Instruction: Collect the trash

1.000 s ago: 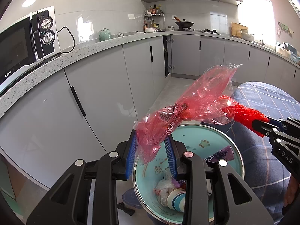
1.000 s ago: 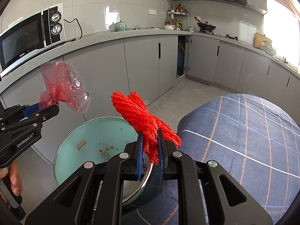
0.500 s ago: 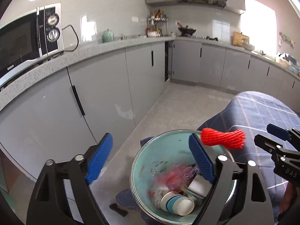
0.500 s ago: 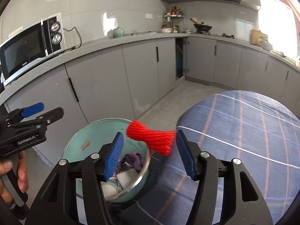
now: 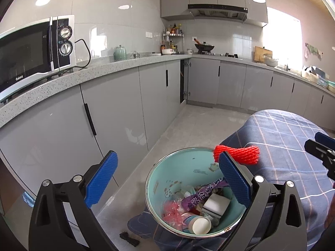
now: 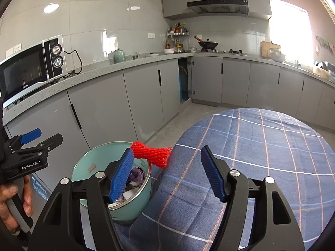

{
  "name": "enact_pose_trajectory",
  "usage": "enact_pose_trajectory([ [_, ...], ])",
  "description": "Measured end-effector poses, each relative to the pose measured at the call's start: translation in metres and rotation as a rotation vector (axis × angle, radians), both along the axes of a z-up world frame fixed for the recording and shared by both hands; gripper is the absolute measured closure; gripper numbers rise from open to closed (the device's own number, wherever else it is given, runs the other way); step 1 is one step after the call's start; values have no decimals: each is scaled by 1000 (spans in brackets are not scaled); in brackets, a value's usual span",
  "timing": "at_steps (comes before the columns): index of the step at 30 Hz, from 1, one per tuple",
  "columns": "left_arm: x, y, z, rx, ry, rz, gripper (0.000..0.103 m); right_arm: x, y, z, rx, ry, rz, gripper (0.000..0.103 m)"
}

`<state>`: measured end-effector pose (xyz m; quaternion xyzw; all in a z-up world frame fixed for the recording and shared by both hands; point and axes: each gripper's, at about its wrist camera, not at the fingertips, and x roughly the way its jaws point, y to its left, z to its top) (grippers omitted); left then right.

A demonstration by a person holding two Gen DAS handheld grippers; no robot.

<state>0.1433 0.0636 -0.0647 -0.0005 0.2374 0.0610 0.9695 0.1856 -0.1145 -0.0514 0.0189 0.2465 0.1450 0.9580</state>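
Grey kitchen cabinets ran along the back under a speckled counter with a microwave [image 5: 35,48], and a table under a blue checked cloth [image 6: 261,146] filled the right of the right wrist view. Against the cloth's left edge stood the teal bin [image 5: 159,179], its mouth open upward.

A second earlier the left tongs [image 5: 167,179] had pinched a red plastic bag above the bin, and the right tongs [image 6: 167,171] had clamped a red foam net [image 6: 152,152]. Both pairs had just been opening. The bag was now gone from the left pads; a crumpled pink-red wad [image 5: 173,211] lay inside the bin among a paper cup [image 5: 199,224], a purple wrapper [image 5: 201,196] and a white block [image 5: 215,204], and that wad was very likely the bag. So that piece looked collected.

The net was less settled. It had left the right pads and showed at the bin's far rim, on the side toward the cloth, spread lengthwise. Whether it was in mid-fall, resting on the rim, or drifting onto the cloth could not be told. If it landed outside, it would need another pick.

Left tongs stood wide apart with nothing between the blue pads, touching nothing, straddling the bin's mouth from above. Right tongs were open to a moderate gap, also empty; the net sat just beyond the left pad's tip, and contact there could not be judged.
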Motion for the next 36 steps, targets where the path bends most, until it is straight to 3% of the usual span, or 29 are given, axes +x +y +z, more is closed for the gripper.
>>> enact_pose_trajectory([
  [36,-3,-9,4,26,-12,-29,6,-8,0,-1,19,-22,-10,34],
])
